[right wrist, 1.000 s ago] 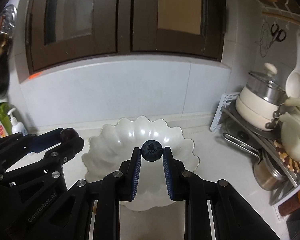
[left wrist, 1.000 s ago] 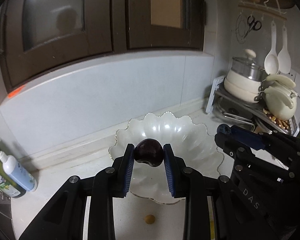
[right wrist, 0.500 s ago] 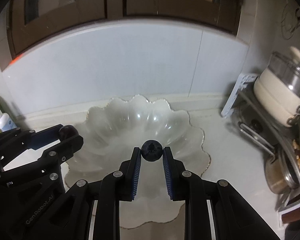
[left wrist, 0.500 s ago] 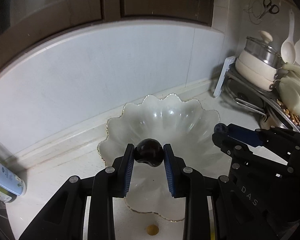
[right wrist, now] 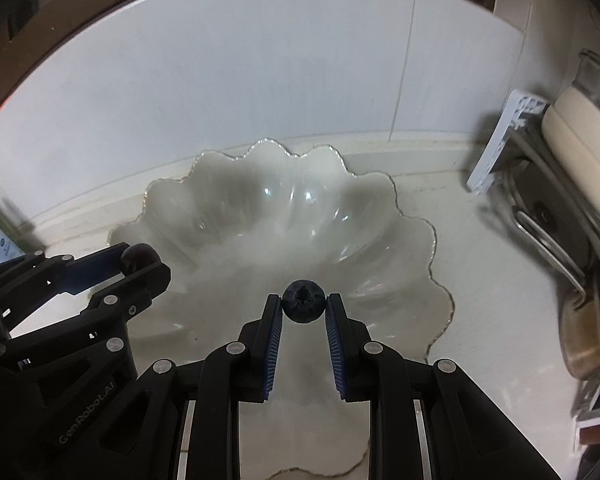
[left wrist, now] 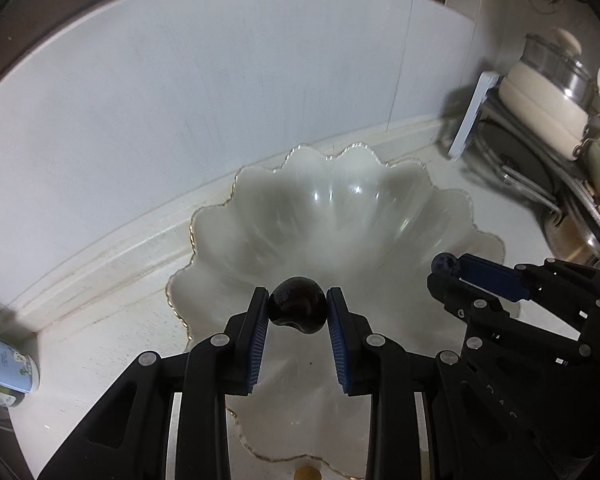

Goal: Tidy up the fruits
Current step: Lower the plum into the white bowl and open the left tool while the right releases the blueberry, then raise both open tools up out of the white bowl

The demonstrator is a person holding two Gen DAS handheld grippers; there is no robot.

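A white scalloped glass bowl [left wrist: 340,216] stands on the counter against the wall; it also shows in the right wrist view [right wrist: 260,208]. My left gripper [left wrist: 298,310] is shut on a dark cherry [left wrist: 298,311] and holds it above the bowl's near left side. My right gripper [right wrist: 303,307] is shut on a blueberry [right wrist: 303,306] above the bowl's near right part. Each gripper shows in the other's view: the right one with its blueberry [left wrist: 444,265], the left one with its cherry [right wrist: 140,258].
A dish rack with a cream pot [left wrist: 540,92] and pans [right wrist: 588,344] stands to the right. A soap bottle [left wrist: 4,364] lies at the far left. A small yellowish fruit [left wrist: 306,473] sits on the counter just in front of the bowl.
Both grippers have tilted down and moved forward over the bowl, each still holding its fruit. The bowl now looks larger and closer, and the cabinets have left view.
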